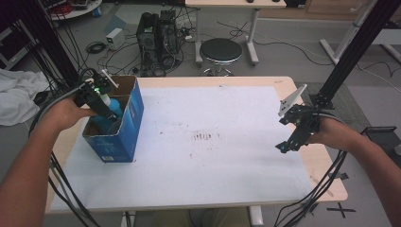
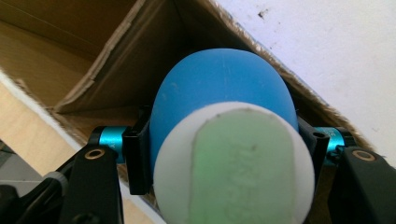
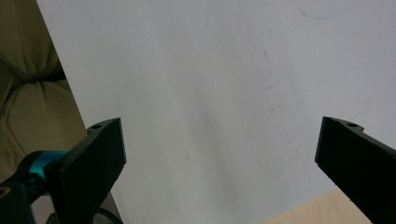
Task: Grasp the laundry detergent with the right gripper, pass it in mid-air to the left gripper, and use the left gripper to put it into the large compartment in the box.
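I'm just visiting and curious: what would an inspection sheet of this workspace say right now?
Surface: white sheet on a wooden table, faintly stained mid-sheet.
Job's things: blue bottle with white base, lowered into an open blue cardboard box.
Clutter: nothing seen.
Grippers: left hand-held gripper shut on the bottle; right hand-held gripper open above the sheet.
Cables: black bundles trail off both front corners.
Surroundings: stool, computer tower, floor wiring.

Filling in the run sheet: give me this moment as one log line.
left hand-held gripper: shut on blue-and-white bottle, inside blue cardboard box | right hand-held gripper: open, over white mat
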`<state>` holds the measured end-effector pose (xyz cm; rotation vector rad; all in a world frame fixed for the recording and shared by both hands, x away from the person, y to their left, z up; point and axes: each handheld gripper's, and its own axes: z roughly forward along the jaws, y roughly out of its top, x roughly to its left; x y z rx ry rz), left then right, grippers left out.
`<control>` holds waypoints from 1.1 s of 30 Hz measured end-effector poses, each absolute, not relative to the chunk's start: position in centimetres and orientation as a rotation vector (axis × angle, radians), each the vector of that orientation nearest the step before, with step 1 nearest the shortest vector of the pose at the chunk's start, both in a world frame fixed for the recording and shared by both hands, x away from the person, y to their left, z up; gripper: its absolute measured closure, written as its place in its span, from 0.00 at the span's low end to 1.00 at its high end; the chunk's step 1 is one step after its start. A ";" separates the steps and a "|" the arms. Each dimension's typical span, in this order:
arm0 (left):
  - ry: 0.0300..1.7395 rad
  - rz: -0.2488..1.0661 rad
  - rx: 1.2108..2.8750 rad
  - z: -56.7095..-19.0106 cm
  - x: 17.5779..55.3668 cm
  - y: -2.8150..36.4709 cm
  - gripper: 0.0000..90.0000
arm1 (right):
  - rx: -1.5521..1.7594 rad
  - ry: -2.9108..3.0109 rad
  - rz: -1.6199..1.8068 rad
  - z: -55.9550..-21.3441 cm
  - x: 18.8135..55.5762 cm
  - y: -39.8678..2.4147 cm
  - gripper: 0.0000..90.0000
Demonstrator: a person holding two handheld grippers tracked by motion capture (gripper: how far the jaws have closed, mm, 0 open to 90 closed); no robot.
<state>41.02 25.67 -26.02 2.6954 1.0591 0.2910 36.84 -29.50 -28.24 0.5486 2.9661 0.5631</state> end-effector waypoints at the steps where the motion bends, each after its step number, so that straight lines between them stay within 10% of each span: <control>1: 1.069 0.289 2.681 -26.3 41.0 25.6 0.42 | 0.561 2.964 0.564 -28.3 36.8 -29.5 0.01; 33: 1.052 0.212 2.712 -28.1 41.8 25.8 0.34 | 0.541 2.958 0.552 -28.1 36.4 -28.7 0.01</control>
